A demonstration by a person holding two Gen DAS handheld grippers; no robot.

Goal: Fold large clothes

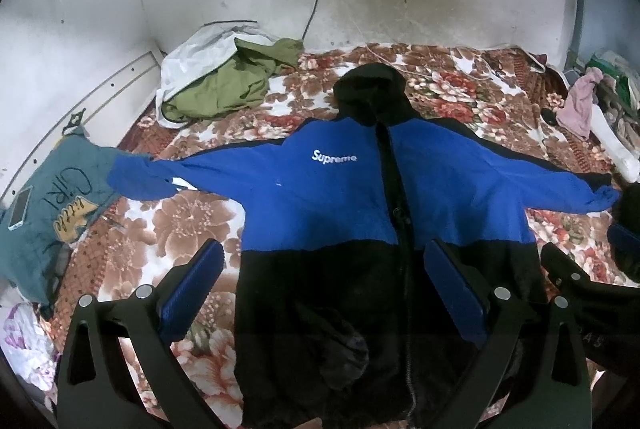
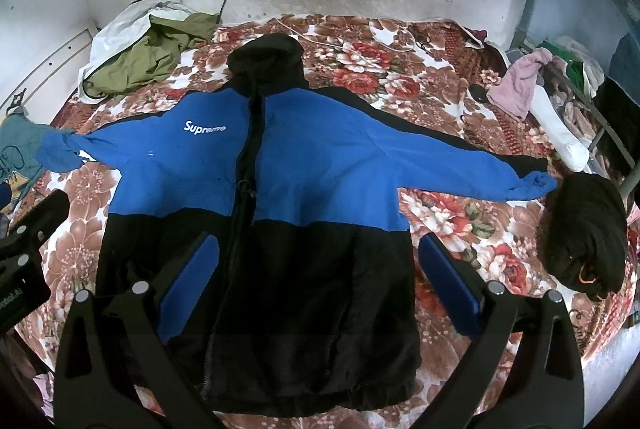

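Jacket [image 1: 344, 197], blue above and black below, lies flat and face up on the flowered blanket [image 1: 192, 225], sleeves spread wide and zipper closed. Both the left gripper [image 1: 324, 289] and the right gripper [image 2: 318, 277] hover above its black lower half with fingers spread apart, holding nothing. A green garment [image 1: 228, 81] sits crumpled near the wall.

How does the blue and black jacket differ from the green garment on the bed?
The blue and black jacket lies spread flat mid-bed, sleeves out; the green garment sits crumpled near the far corner. The jacket is two-toned with white lettering; the green garment is plain. Both rest on the floral bedspread.
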